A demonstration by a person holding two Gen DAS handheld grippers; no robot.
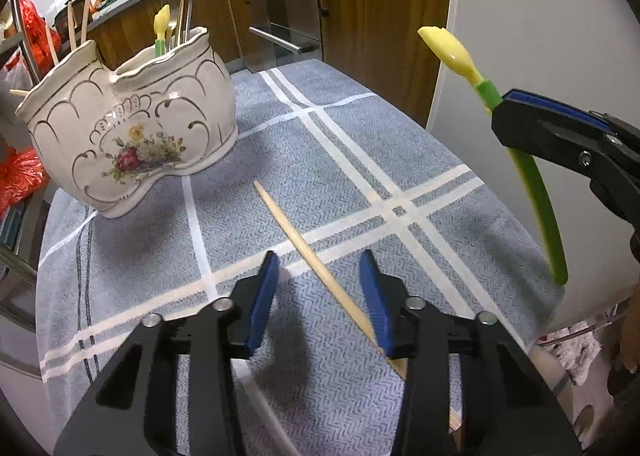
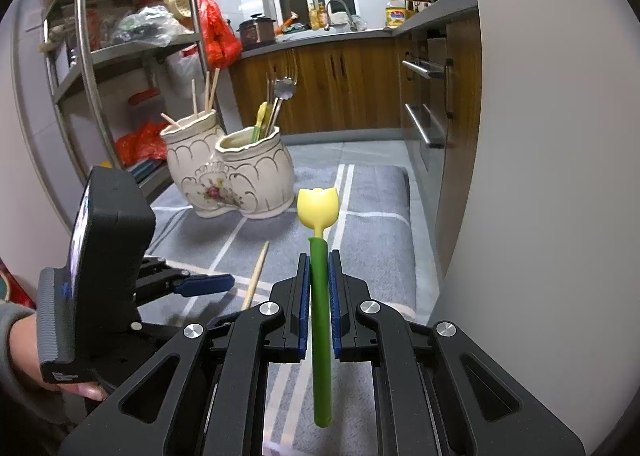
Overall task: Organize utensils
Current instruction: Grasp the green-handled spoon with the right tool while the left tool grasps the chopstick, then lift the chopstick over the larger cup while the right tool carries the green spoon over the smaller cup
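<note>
1. Utensils are the subject here, and the left wrist view shows several: a wooden chopstick lies flat on the blue plaid cloth, running diagonally between the spread fingers of the left gripper, which hovers low over it and grips nothing.
2. The same view shows the white ceramic holder standing well ahead to the left; one compartment holds chopsticks and the other forks and a yellow-green spoon.
3. At the right edge the right gripper is raised off the cloth, pinching a tulip spoon on its green handle.
4. The right wrist view confirms the grip — the right gripper has its pads pressed on the green handle of the tulip spoon, yellow bowl forward and pointing toward the holder.
5. There the left gripper sits low at the left, just beside the chopstick.
6. Handling, as a judgement: the chopstick looks light, stiff and thin — it may roll or pivot, so a hold near mid-length seems safest.
7. The spoon looks like light plastic, and its smooth handle may slip; the ceramic holder is likely fragile.
</note>
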